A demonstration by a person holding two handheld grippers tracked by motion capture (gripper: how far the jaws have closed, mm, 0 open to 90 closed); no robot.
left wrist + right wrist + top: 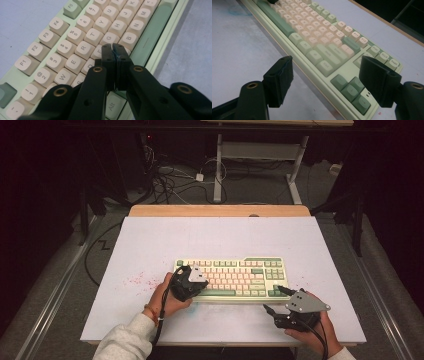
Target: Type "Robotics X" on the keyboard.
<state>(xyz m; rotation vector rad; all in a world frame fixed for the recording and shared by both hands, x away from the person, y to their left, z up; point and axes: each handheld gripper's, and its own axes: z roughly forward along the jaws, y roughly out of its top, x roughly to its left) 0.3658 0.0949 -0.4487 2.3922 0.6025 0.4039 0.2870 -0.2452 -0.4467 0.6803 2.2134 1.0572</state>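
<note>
The keyboard (233,279) is set on the worktop (150,245). The left gripper (189,281) is placed over the keyboard's left end; the right gripper (278,300) is held off its near right corner.

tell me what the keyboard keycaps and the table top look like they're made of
Keycaps: likely matte plastic, cream with printed legends and a soft, low sheen. Keyboard case: pale green, probably moulded plastic. Table top: a flat, dull white sheet, perhaps laminate or painted board, stained pink, with a bare wood edge at its far side.
</note>
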